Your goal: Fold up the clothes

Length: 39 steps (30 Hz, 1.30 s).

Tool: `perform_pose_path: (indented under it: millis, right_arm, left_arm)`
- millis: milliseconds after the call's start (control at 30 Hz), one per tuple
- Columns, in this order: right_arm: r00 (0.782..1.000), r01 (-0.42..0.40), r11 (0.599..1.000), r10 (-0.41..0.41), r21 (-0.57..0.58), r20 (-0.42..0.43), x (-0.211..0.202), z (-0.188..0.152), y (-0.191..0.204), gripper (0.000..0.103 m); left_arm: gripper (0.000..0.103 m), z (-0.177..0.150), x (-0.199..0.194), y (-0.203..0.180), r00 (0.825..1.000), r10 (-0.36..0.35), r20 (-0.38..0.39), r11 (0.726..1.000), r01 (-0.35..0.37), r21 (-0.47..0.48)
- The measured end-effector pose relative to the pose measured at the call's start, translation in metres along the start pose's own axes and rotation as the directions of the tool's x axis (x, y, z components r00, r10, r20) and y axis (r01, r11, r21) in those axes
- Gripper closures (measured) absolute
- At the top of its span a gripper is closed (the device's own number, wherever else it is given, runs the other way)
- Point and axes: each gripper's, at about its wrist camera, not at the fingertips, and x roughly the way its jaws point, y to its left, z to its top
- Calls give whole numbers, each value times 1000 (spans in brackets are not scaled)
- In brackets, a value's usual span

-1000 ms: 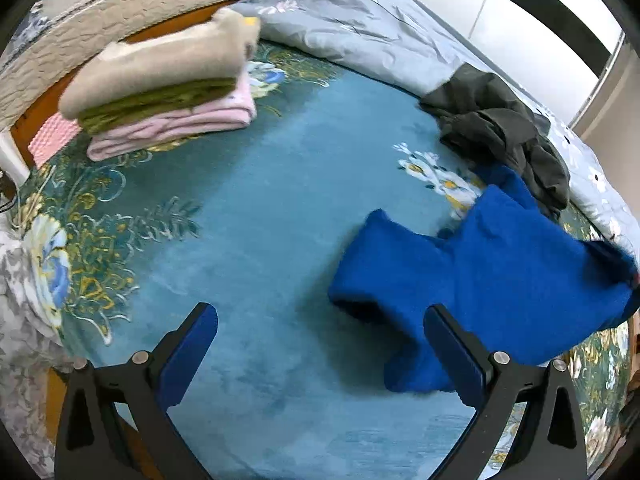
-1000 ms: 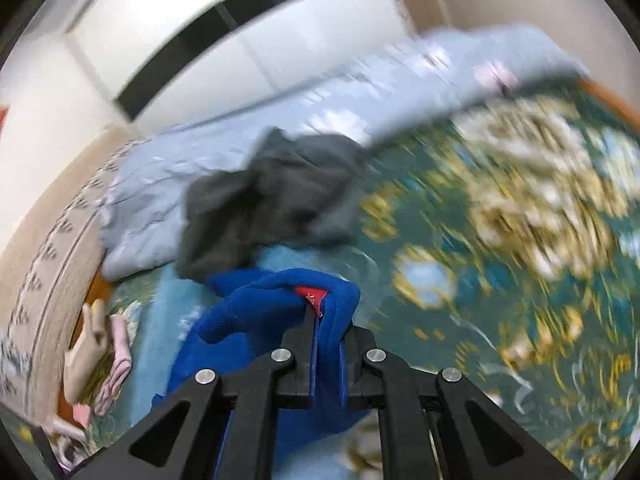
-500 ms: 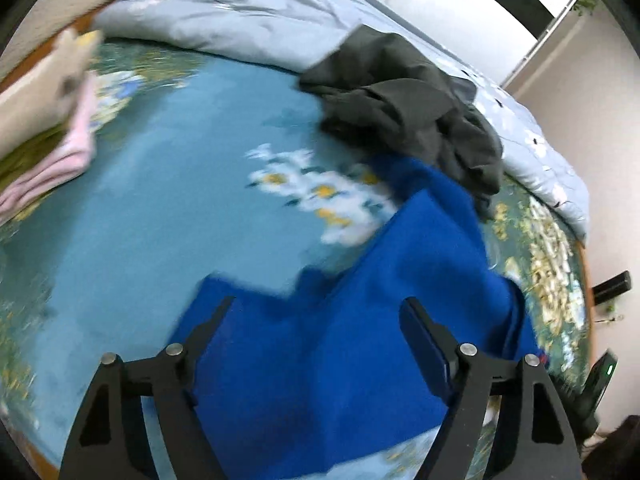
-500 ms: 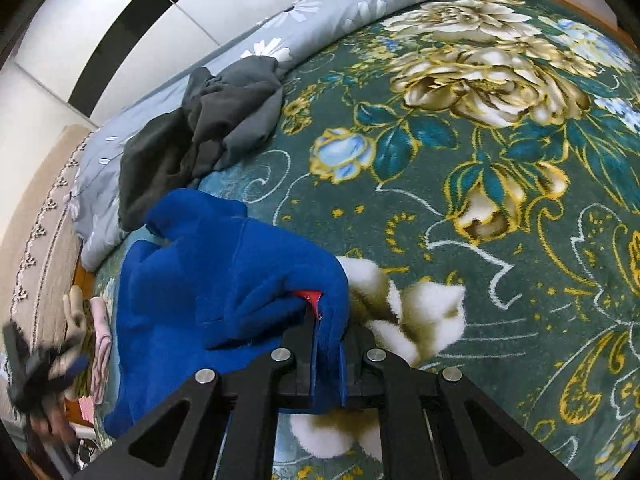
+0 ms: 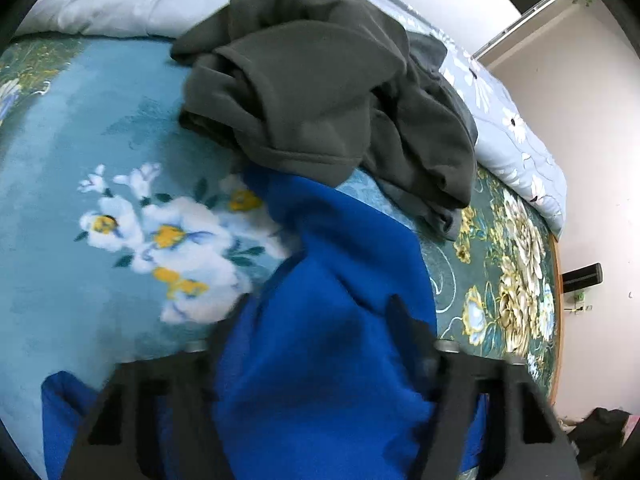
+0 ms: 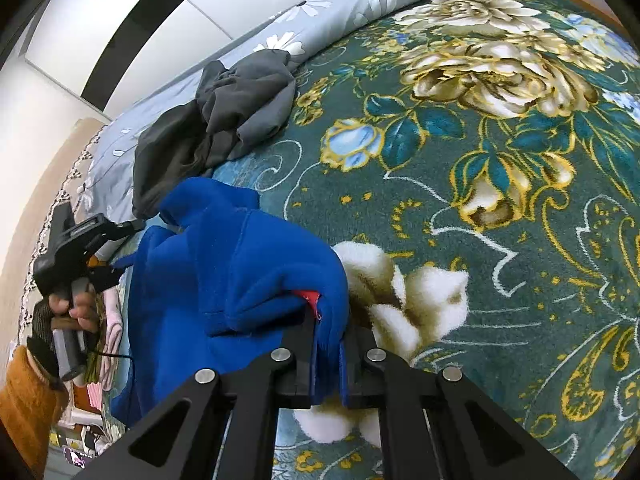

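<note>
A bright blue fleece garment (image 5: 344,264) lies crumpled on the flowered blanket. My left gripper (image 5: 318,316) is open and low over it, its blurred fingers (image 5: 404,320) standing either side of a raised blue fold. My right gripper (image 6: 326,340) is shut on the blue garment (image 6: 224,264) at an edge with a red tag (image 6: 310,298), holding that edge just above the blanket. In the right wrist view the left gripper (image 6: 120,248) sits at the garment's far left side, held by a hand with an orange sleeve.
A dark grey garment heap (image 5: 320,80) (image 6: 224,120) lies just beyond the blue one. A pale blue floral quilt (image 5: 120,0) (image 6: 360,0) runs along the far side. Folded pink clothes (image 6: 112,328) lie at the left. The bed edge (image 5: 558,280) is on the right.
My left gripper has swung away from the folded stack and advanced onto the blue garment, whose fabric now lies between its fingers. My right gripper has kept its hold and come down to the blanket.
</note>
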Motion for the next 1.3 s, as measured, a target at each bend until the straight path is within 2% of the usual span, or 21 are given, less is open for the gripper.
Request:
perform_pose_path:
  millis: [33,67,100,200,333,433,600,867,967,1100,1167,1267,1300]
  right_arm:
    - [1000,-2,1000,2,3,1,0,0,0,95]
    - [1000,-4,1000,4,7,3,0,0,0,95]
    - [1000,-8,1000,8,12,5,-1,0,0,95]
    - [1000,-16,1000,16,10,18,-6,-1,1,95]
    - [999,-20,1000,19,22,39,-18,-5,-4,95]
    - [999,-23,997,20,67,49,-25,-12,-15,95]
    - [999,-10,994,5,105,53,-39,-28,-30,95]
    - [1000,23,991,-25,131,15,-44,-44,-46,94]
    - [998,58,993,-60,101,10,-51,-43,-44,90]
    - [994,98,991,-101,91,36,-72,-36,-50,90]
    - [991,119,989,-124,86,49,-80,-29,-52,90]
    - [989,134,989,-138,70,61,-83,-11,-44,90]
    - [989,133,990,-137,55,63,-81,-3,-36,90]
  left_arm:
    - [72,-1,1,-2,1000,15,-9,1000,-15,5]
    - [93,-2,2,-4,999,30,-15,1000,-30,9]
    - [95,-3,0,-4,999,37,-15,999,-37,8]
    - [96,-14,-22,-5,1000,-14,25,1000,14,7]
    - [97,-39,-69,-14,988,-138,75,990,135,48]
    - [97,-71,-101,-25,973,-213,86,973,204,107]
    - [97,-128,-101,-22,960,-278,40,953,270,136]
    - [97,-192,-42,-13,961,-251,-116,966,257,36]
    - [97,-204,-37,-5,964,-235,-121,971,238,6]
    - [96,-198,-56,8,959,-281,-49,960,279,-37]
    - [88,-189,-70,15,954,-300,1,952,300,-55]
    - [73,-175,-90,33,967,-244,73,966,249,-75]
    - [72,-170,-96,39,970,-224,97,969,232,-82]
